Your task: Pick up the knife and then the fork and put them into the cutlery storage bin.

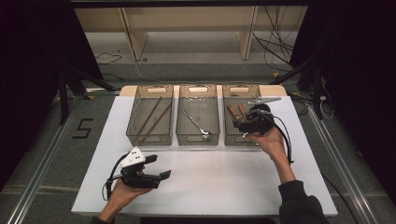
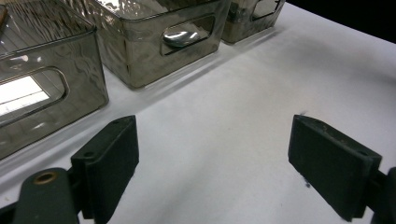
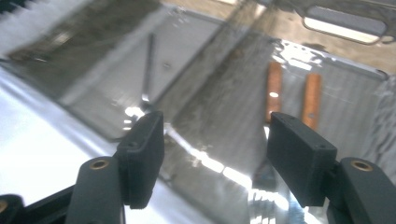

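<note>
Three smoky clear bins stand in a row at the back of the white table. The left bin holds brown chopsticks. In the middle bin lies a metal utensil, and the right bin holds two wooden-handled pieces. My right gripper hovers over the right bin's front part. Its jaws are open with nothing between them, and the wooden handles lie beyond. My left gripper rests low at the table's front left, open and empty, facing the bins.
A silvery metal piece lies at the right bin's far corner. The utensil's shiny bowl shows through the middle bin's handle cutout. Dark floor, rails and cables surround the table, with a wooden shelf frame behind.
</note>
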A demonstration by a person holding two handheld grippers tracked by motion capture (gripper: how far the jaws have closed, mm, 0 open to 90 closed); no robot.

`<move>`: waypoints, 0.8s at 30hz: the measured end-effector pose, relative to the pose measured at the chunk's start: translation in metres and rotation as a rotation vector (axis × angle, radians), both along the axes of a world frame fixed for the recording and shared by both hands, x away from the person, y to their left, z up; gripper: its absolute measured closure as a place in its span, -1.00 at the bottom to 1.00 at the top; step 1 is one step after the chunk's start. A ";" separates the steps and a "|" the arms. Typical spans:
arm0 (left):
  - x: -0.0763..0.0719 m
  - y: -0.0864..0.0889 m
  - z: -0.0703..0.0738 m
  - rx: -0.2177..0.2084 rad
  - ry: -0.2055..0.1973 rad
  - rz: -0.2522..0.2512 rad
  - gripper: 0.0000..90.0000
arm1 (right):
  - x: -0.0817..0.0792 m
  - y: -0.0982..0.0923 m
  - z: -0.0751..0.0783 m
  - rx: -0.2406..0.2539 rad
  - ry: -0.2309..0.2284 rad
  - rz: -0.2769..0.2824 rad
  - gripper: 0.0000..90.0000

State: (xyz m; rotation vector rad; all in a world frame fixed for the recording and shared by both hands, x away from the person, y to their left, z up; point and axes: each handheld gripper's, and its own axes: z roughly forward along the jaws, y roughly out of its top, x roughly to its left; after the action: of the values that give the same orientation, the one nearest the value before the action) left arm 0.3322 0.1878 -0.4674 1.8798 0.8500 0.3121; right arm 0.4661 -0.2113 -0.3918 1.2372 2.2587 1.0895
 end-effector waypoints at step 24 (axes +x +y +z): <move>-0.003 0.002 0.000 0.012 -0.002 0.001 -0.64 | -0.103 -0.010 -0.027 0.228 -0.122 0.140 -0.43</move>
State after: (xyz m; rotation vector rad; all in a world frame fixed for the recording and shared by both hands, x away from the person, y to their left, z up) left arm 0.3288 0.1897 -0.4677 1.8905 0.8492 0.3203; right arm 0.3627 -0.2214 -0.4191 1.0733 2.2035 1.4673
